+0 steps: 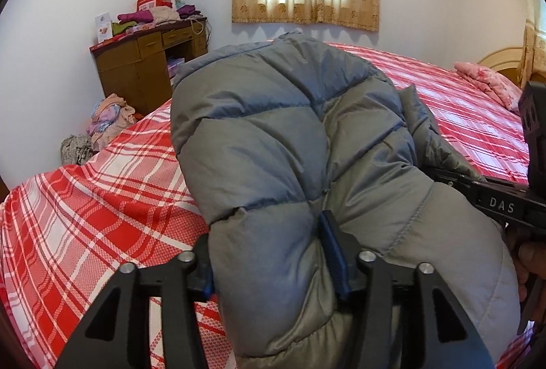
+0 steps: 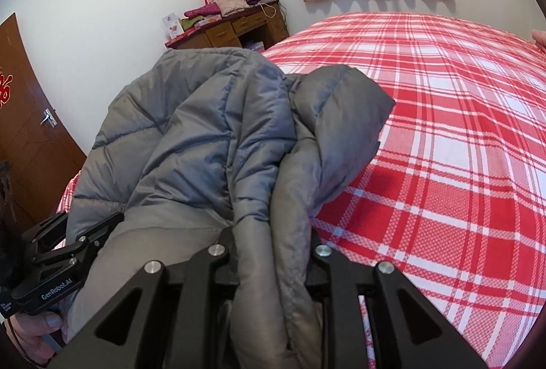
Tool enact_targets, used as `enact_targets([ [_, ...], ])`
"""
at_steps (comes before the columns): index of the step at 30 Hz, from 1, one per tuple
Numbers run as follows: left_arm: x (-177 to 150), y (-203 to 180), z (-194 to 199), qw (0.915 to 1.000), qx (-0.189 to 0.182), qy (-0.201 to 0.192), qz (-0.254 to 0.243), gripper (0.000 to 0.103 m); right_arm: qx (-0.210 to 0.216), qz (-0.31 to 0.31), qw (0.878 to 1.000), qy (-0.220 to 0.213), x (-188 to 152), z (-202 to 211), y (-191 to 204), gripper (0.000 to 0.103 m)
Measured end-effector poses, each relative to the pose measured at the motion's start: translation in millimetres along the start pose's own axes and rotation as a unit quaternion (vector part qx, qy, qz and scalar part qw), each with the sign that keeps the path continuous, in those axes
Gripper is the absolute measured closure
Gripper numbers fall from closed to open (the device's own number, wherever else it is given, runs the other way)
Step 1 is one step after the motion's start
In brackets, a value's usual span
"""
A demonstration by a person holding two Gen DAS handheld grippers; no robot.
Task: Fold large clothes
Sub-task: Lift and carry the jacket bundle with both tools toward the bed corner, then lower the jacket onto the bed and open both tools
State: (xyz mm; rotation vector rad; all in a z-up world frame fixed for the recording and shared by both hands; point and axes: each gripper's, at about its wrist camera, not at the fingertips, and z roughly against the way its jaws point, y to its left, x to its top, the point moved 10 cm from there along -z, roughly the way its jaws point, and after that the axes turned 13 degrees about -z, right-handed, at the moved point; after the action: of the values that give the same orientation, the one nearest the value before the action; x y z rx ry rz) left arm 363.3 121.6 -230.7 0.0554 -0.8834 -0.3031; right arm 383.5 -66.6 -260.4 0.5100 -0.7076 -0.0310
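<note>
A grey quilted down jacket (image 1: pixel 290 137) is held up over a bed with a red and white plaid sheet (image 1: pixel 102 205). My left gripper (image 1: pixel 273 266) is shut on a thick bunch of the jacket's padded fabric. My right gripper (image 2: pixel 273 253) is shut on another bunch of the same jacket (image 2: pixel 211 130), which rises in folds in front of it. The right gripper shows at the right edge of the left wrist view (image 1: pixel 494 202), and the left gripper at the lower left of the right wrist view (image 2: pixel 68 253). Both fingertips are mostly buried in fabric.
The plaid sheet (image 2: pixel 443 147) stretches wide to the right. A wooden desk (image 1: pixel 146 62) piled with clothes stands at the far wall, with a clothes heap (image 1: pixel 109 120) on the floor. A pink pillow (image 1: pixel 488 82) lies by the headboard. A brown door (image 2: pixel 24 116) is at left.
</note>
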Motion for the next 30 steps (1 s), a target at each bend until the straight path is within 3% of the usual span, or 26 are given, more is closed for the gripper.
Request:
enact_targets([
  [1, -1, 1, -1, 1.0, 0.003, 0.001, 0.002, 0.042, -0.002, 0.0, 1.0, 0.0, -1, 0, -1, 0.08],
  [3, -4, 7, -4, 0.9996, 0.027, 0.006, 0.008, 0.026, -0.003, -0.002, 1.0, 0.003, -2, -2, -2, 0.077],
  [5, -7, 12, -5, 0.999, 0.043, 0.008, 0.014, 0.019, -0.007, -0.005, 1.0, 0.004, -3, -3, -4, 0.071],
  [7, -10, 15, -8, 0.9988, 0.041, 0.01, 0.025, 0.017, -0.01, -0.012, 1.0, 0.005, -5, -4, -7, 0.06],
  [12, -15, 21, -16, 0.998, 0.035, 0.013, 0.05, 0.006, -0.015, -0.018, 1.0, 0.004, -9, -5, -11, 0.056],
  [20, -24, 27, -27, 0.9953, 0.015, 0.016, 0.094, 0.001, -0.025, -0.024, 0.999, 0.001, -11, -8, -14, 0.048],
  [27, -24, 28, -26, 0.9954, 0.026, 0.016, 0.091, 0.001, -0.039, -0.019, 0.999, -0.001, -10, -7, -13, 0.044],
  [30, -18, 31, -6, 0.9952, 0.059, 0.018, 0.075, 0.001, -0.06, -0.003, 0.998, -0.013, -5, 8, -8, 0.037],
])
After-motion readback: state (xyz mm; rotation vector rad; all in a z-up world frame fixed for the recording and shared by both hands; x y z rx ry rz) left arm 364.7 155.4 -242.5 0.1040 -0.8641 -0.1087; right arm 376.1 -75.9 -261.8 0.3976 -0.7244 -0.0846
